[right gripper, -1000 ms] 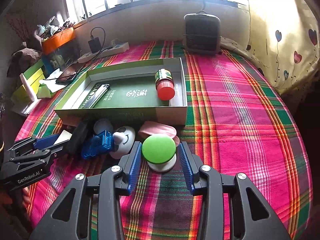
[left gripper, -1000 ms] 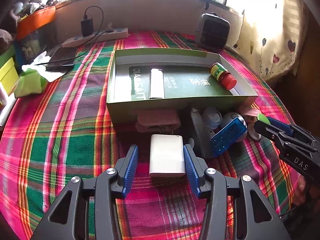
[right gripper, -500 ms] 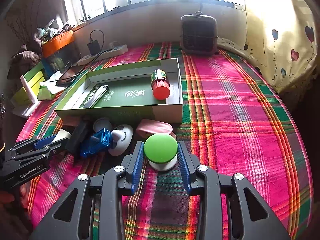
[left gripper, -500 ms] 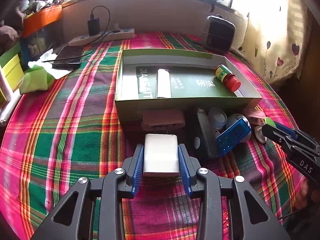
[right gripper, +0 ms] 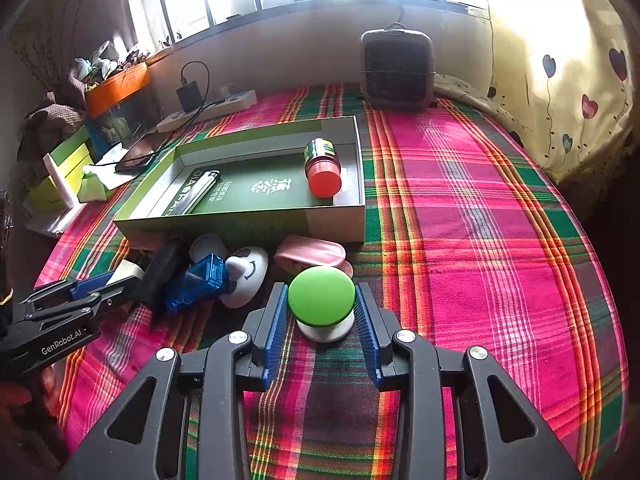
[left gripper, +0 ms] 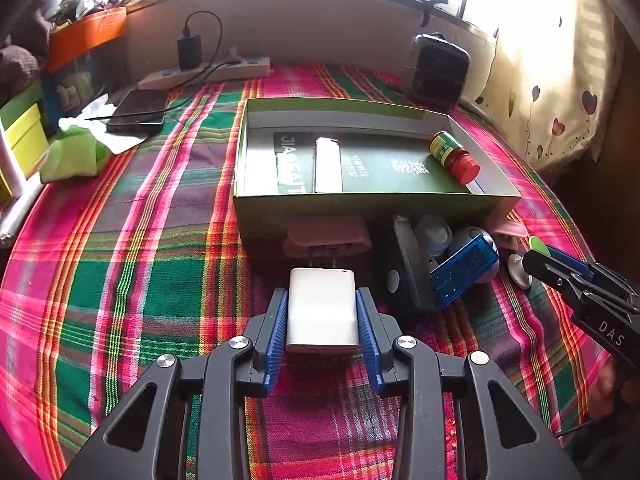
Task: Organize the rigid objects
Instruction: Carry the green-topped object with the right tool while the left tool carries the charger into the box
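With both grips made, the step in hand is pickup, two items at once. Left gripper (left gripper: 322, 312) has just closed its jaws onto the white charger block (left gripper: 322, 310), blue pads pressing both long sides; block looks to rest on the plaid cloth (left gripper: 120, 272), just in front of the green box (left gripper: 360, 202), prongs pointing toward the box. Right gripper (right gripper: 322, 312) has also just closed, clamped on the green-capped knob (right gripper: 321, 296), pads against the cap rim, white base apparently on the cloth. Box already holds a white lighter (left gripper: 328, 164) lying flat and a red-capped bottle (left gripper: 454, 154) on its side at the right end. Loose pile between the grippers and the near box wall: black device (left gripper: 408, 268), blue gadget (left gripper: 466, 266), white smiley piece (right gripper: 244, 276), pink case (right gripper: 310, 252). Next move, judged: lift both clear of the cloth, go over the near wall, set down in bare floor space, charger left of the lighter or between lighter and bottle, knob near the bottle. Needs enough height to clear the wall, and care not to drag the pink case, which touches or nearly touches the knob. Round cap could slip in flat pads.
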Demonstrator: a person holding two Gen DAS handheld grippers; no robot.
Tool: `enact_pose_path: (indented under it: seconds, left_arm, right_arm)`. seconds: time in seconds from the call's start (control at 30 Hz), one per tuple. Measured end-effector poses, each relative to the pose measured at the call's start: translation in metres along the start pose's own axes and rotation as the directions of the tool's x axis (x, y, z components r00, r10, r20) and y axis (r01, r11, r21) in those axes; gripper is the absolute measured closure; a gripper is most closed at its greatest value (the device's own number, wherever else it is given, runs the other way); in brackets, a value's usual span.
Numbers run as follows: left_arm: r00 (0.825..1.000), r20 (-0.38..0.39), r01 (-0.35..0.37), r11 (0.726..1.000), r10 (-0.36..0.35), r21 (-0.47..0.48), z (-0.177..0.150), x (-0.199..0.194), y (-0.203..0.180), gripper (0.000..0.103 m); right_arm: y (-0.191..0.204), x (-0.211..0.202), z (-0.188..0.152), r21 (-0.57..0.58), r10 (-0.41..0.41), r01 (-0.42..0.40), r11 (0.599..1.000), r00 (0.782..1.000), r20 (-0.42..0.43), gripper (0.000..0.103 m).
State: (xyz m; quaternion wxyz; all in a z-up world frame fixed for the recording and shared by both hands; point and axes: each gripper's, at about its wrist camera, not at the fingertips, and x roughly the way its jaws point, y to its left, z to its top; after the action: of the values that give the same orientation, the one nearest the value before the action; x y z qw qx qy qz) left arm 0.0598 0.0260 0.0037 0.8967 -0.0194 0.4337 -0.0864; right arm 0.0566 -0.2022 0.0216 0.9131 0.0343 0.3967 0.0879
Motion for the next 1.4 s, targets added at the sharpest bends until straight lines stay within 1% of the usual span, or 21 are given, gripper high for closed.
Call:
enact_pose_path:
  seconds: [0.2,0.67,0.8,1.0,1.2,1.4]
  left_arm:
    - [1.0,0.0,0.001,1.0,-0.001,-0.002,-0.001,-0.005,0.002,0.071]
    - [1.0,0.028,-0.001,1.0,0.001,0.001,0.003,-0.02,0.004,0.071]
    - [0.999,0.037,0.015,1.0,-0.015,-0.007,0.008,-0.026,0.006,0.071]
    - [0.997,0.061,0.037,0.999,-0.037,0.001,0.024,-0.035,0.006,0.071]
    - [0.995,0.093,0.041,0.999,-0.042,0.019,0.046,-0.038,0.005,0.071]
    - [0.994,0.082,0.066,0.998,-0.067,0.012,0.065,-0.027,0.009,0.071]
  right_arm:
    - [0.001,-0.005,0.001,0.001,0.002,-0.002,1.0,1.0,0.012,0.068]
    - [0.004,-0.017,0.004,-0.005,0.014,-0.014,1.0,0.999,0.04,0.068]
    - [0.005,-0.022,0.011,-0.014,0.018,-0.018,1.0,0.998,0.054,0.068]
    - [0.005,-0.028,0.026,-0.017,0.048,-0.047,0.999,0.996,0.074,0.068]
    - [0.008,-0.028,0.044,-0.041,0.073,-0.07,0.997,0.994,0.086,0.068]
    - [0.012,-0.018,0.063,-0.046,0.102,-0.098,0.994,0.992,0.079,0.068]
